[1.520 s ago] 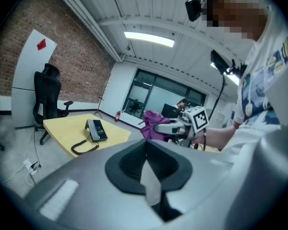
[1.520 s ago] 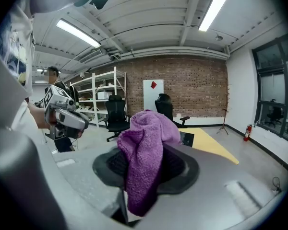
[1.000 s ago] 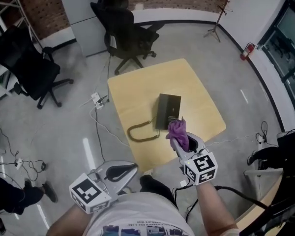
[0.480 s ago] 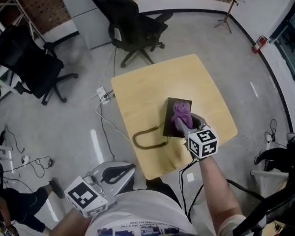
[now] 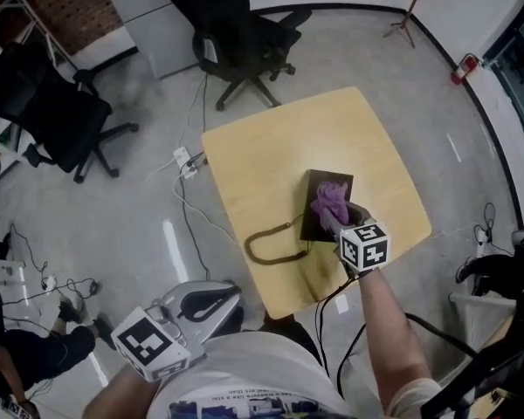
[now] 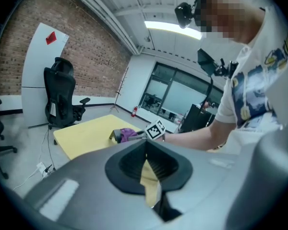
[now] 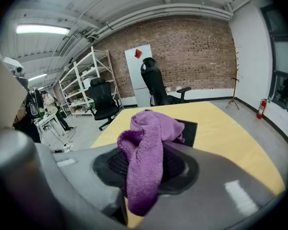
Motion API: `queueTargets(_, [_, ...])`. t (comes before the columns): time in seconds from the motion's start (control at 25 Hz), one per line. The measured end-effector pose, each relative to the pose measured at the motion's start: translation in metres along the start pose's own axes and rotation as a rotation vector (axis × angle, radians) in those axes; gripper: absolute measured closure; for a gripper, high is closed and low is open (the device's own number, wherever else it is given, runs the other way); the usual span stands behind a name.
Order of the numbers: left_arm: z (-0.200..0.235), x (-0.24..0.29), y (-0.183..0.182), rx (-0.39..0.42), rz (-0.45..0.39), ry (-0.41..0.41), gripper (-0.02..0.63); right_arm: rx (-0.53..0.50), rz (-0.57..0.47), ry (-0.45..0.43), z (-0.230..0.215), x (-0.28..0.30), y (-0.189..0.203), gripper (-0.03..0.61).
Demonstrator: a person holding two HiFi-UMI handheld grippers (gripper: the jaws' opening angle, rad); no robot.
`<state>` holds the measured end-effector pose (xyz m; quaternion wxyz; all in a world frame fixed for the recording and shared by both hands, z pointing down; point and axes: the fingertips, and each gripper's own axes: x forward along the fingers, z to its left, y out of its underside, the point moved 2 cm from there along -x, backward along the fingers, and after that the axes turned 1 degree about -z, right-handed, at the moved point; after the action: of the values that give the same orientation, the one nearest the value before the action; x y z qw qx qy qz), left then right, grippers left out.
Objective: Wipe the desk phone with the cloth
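A flat black desk phone (image 5: 319,192) lies on the yellow wooden table (image 5: 271,160), and its coiled cord (image 5: 266,244) loops off toward the near left edge. My right gripper (image 5: 335,209) is shut on a purple cloth (image 5: 330,201), which rests on the phone's near half. The same cloth (image 7: 146,152) hangs out between the jaws in the right gripper view, with the phone (image 7: 188,130) just behind it. My left gripper (image 5: 217,302) is held low near my body, off the table, jaws closed on nothing. From there I see the table (image 6: 81,133) and the cloth (image 6: 127,134).
Black office chairs stand at the far side (image 5: 227,33) and the far left (image 5: 52,112). White cables and a power strip (image 5: 186,161) trail on the grey floor left of the table. A coat stand (image 5: 412,3) is at the back right.
My right gripper has carried the cloth from the table's near edge forward onto the phone and slid it a little further along. The left gripper stays low by my body.
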<state>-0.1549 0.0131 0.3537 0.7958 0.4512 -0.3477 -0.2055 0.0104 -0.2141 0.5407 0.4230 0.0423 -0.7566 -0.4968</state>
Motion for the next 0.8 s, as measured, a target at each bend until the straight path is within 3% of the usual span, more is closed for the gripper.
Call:
queueTargets(0.52, [-0.006, 0.022, -0.009, 0.03, 0.024, 0.071, 0.611, 0.085, 0.105, -0.021, 0.033, -0.025, 0.081, 0.448])
queueTargets(0.68, [-0.01, 0.029, -0.012, 0.029, 0.022, 0.073, 0.611, 0.067, 0.111, -0.037, 0.035, -0.035, 0.08, 0.448])
queueTargets(0.8, [-0.011, 0.035, -0.014, 0.028, 0.015, 0.072, 0.611, 0.032, 0.067, -0.038, 0.03, -0.042, 0.055, 0.448])
